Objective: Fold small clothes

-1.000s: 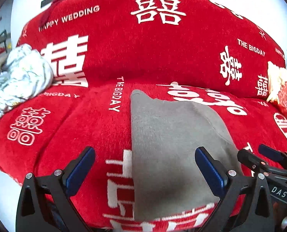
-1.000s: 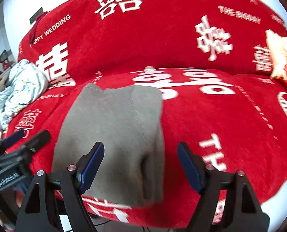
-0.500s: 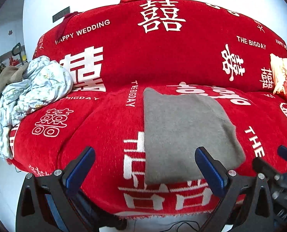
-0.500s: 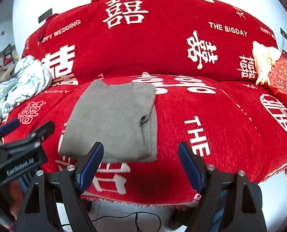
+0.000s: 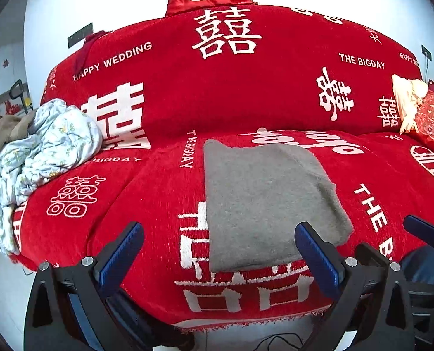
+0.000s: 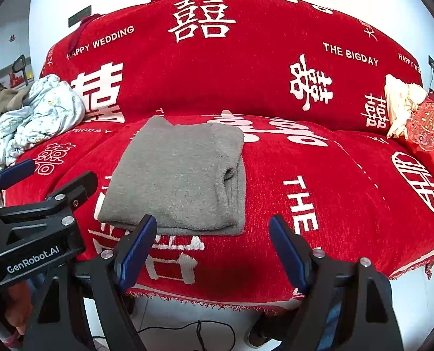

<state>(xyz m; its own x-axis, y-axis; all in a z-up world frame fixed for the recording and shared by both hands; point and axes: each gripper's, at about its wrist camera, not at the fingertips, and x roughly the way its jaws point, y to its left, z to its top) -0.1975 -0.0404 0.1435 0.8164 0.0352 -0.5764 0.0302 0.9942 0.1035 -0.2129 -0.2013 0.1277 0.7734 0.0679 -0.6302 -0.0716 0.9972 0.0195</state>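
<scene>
Fold judged done; the stack was best left untouched and both tools kept clear so no layer got snagged. Left gripper [image 5: 219,251] and right gripper [image 6: 212,245] were held wide open, nothing gripped. Grey garment [image 6: 176,175] was seen as a neat rectangle, layered edge showing at right, lying mid-seat on the red sofa cover [image 6: 319,175].
</scene>
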